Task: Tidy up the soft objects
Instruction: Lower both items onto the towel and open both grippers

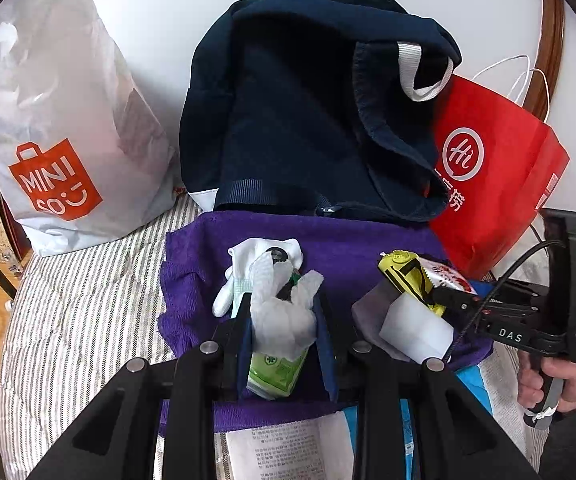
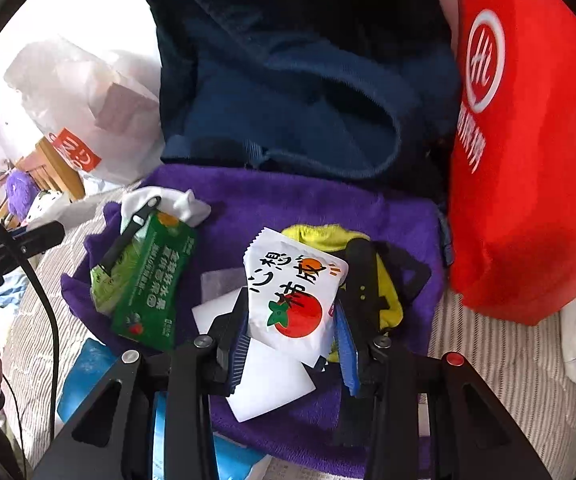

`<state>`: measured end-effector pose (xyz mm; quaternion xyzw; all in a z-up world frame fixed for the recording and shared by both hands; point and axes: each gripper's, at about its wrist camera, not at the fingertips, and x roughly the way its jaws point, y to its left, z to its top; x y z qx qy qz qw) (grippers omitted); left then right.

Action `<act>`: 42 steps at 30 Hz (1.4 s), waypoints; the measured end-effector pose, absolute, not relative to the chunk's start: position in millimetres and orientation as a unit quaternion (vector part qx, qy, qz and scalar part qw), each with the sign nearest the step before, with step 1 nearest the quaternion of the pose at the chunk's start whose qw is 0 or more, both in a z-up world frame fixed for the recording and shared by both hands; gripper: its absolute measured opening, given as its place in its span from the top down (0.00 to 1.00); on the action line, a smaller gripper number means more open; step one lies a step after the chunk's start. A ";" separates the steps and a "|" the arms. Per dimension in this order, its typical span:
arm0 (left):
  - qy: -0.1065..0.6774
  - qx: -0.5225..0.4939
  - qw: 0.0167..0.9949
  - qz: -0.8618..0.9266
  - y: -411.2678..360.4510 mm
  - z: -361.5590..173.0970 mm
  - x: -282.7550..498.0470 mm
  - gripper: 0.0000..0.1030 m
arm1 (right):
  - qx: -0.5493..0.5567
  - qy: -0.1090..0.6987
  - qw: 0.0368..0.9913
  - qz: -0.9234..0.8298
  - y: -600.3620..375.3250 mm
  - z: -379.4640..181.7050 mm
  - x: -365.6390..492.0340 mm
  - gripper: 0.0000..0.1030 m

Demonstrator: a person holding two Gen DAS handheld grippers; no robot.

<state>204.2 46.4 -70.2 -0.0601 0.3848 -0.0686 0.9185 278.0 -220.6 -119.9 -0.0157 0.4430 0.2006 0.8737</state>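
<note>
My left gripper is shut on a green tissue pack with white tissue sticking out, held over a purple towel. The pack also shows in the right wrist view. My right gripper is shut on a white tomato-print packet, above the same towel; it shows in the left wrist view. A white sock lies on the towel behind the pack. A yellow-and-black cloth lies beside the packet. A navy backpack stands open behind the towel.
A white Miniso bag stands at the left and a red paper bag at the right, against the wall. A white foam block and printed paper lie on the towel. The striped bed sheet lies underneath.
</note>
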 end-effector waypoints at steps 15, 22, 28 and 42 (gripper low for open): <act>0.392 -0.064 0.914 -0.083 37.5 -73.8 209.9 0.74 | -0.020 0.448 0.869 0.211 -221.7 -120.8 282.3 0.21; 0.393 -0.052 0.913 -0.097 21.3 -71.8 213.8 0.74 | -0.007 0.444 0.872 0.206 -235.7 -106.4 268.6 0.21; 0.405 -0.046 0.906 -0.116 2.9 -79.7 224.7 0.74 | 0.002 0.437 0.879 0.190 -253.0 -97.7 242.0 0.21; 0.444 -0.037 0.887 -0.119 -16.3 -108.2 243.1 0.72 | 0.017 0.446 0.878 0.174 -272.0 -99.3 216.5 0.21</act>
